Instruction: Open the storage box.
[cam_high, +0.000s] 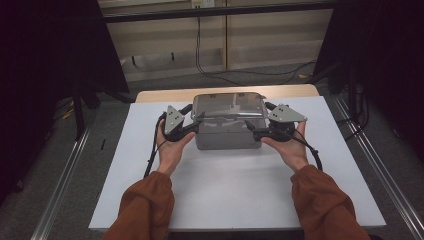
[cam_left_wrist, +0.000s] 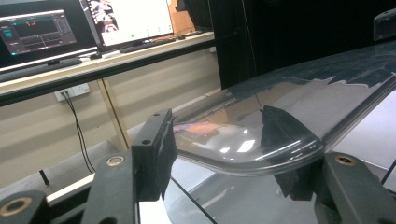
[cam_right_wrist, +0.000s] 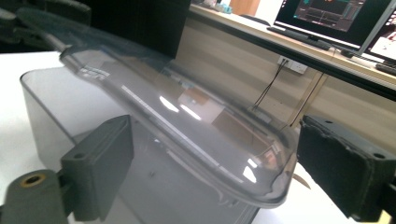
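Box (cam_high: 227, 137): grey, translucent, at the far middle of the white counter (cam_high: 230, 190).
Lid (cam_high: 229, 106): clear, rounded corners, over the box top, tilted.
Left gripper (cam_high: 196, 121): at the box's left side; jaws above and below the lid's left edge, upper pad apart from it in the left gripper view; whether it pinches the lid cannot be told.
Right gripper (cam_high: 251, 127): at the box's right side; jaws spread wide around the lid's right end, pads clear of it.
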